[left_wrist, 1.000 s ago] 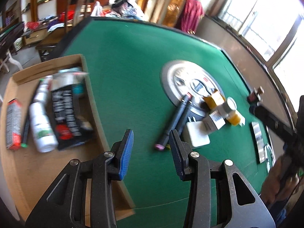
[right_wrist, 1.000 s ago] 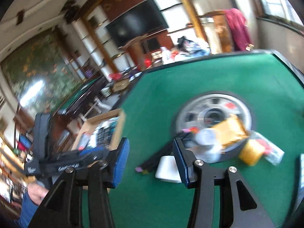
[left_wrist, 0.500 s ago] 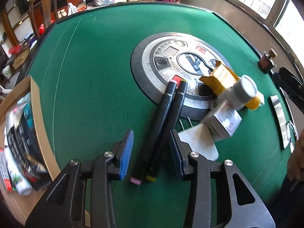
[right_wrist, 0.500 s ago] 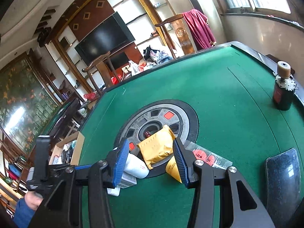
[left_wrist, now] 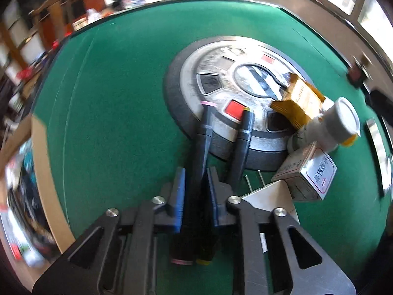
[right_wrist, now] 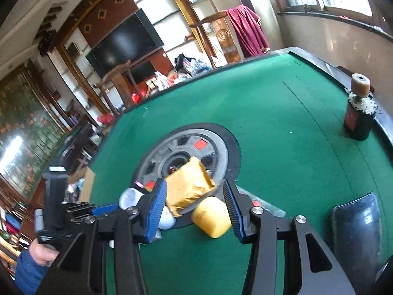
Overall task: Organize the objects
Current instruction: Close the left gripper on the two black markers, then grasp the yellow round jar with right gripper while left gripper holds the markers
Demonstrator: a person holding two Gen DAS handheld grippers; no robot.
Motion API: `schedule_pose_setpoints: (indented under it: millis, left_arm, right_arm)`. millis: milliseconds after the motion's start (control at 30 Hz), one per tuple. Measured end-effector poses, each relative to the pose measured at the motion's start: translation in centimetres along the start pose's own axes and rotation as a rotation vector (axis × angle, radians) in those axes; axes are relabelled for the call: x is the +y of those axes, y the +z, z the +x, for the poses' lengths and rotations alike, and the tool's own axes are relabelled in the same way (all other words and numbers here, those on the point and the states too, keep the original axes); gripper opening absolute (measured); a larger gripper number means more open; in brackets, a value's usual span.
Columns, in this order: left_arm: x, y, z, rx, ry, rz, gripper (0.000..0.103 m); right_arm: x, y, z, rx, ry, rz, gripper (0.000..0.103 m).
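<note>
1. The left gripper (left_wrist: 195,196) was clamped on a dark marker (left_wrist: 200,152), its blue pads pressed against the barrel, with a pink-banded end showing below the jaws and another on the disc ahead.
2. A second marker (left_wrist: 242,147), yellow at its tip, lay just beside the first, outside the jaws, its far end resting on the disc (left_wrist: 211,71).
3. A white plug (left_wrist: 267,194) with two prongs lay on the green table (left_wrist: 110,98) just right of the left gripper, touching a small carton (left_wrist: 307,174).
4. Beyond the carton, a white jar (left_wrist: 341,123) lay on its side against a crumpled gold packet (left_wrist: 298,100) on the disc's rim.
5. At the left edge, a cardboard box (left_wrist: 46,179) held blurred items.
6. The right gripper (right_wrist: 194,204) hung with jaws partly open and nothing gripped; through the gap showed the gold packet (right_wrist: 189,186) and a yellow cylinder (right_wrist: 212,217), with the white jar (right_wrist: 130,198) to its left.
7. A person's hand (right_wrist: 43,254) in a blue sleeve held the left gripper's handle at the lower left of the right view.
8. A dark bottle (right_wrist: 358,113) with a tan cap stood near the table's far right rim.
</note>
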State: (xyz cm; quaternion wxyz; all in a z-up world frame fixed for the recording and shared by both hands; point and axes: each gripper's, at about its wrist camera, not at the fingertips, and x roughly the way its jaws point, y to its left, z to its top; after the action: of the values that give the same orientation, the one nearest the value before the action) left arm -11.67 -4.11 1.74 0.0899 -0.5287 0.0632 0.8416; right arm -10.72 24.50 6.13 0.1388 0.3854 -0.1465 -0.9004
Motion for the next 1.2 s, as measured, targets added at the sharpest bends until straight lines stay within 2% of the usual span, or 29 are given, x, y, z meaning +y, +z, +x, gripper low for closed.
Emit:
schedule_pose_setpoints:
  millis: [100, 200, 333, 467, 500, 600, 733, 1200]
  left_arm:
    - [0.6, -1.8, -1.0, -0.046, 0.027, -0.103, 0.014]
    - [0.7, -3.3, -1.6, -0.094, 0.045, -0.144, 0.014]
    - [0.9, -3.7, -2.0, -0.123, 0.040, -0.145, 0.014]
    - [1.3, -3.6, -2.0, -0.142, 0.035, -0.130, 0.014]
    - [0.3, -3.2, -1.4, -0.144, 0.035, -0.127, 0.014]
    - [0.5, -3.6, -1.0, -0.154, 0.032, -0.123, 0.015]
    - [0.7, -3.8, -0.9, -0.162, 0.026, -0.122, 0.015]
    - [0.5, -4.2, -0.9, -0.177, 0.036, -0.111, 0.015]
  right_arm:
    - [-0.3, 0.0, 0.9, 0.036, -0.056, -0.033, 0.048]
    - [-1.0, -0.2, 2.0, 0.076, -0.070, -0.028, 0.051]
    - [-0.1, -0.5, 2.3, 0.080, -0.026, -0.082, 0.051]
    - [0.6, -1.2, 3.6, 0.109, -0.074, -0.185, 0.051]
    - [0.6, -1.4, 3.9, 0.119, -0.072, -0.202, 0.051]
    - [1.1, -1.9, 4.7, 0.138, -0.074, -0.248, 0.051]
    - [2.1, -2.6, 5.2, 0.122, -0.115, -0.323, 0.050]
    - [3.5, -3.5, 5.7, 0.131, -0.187, -0.441, 0.054]
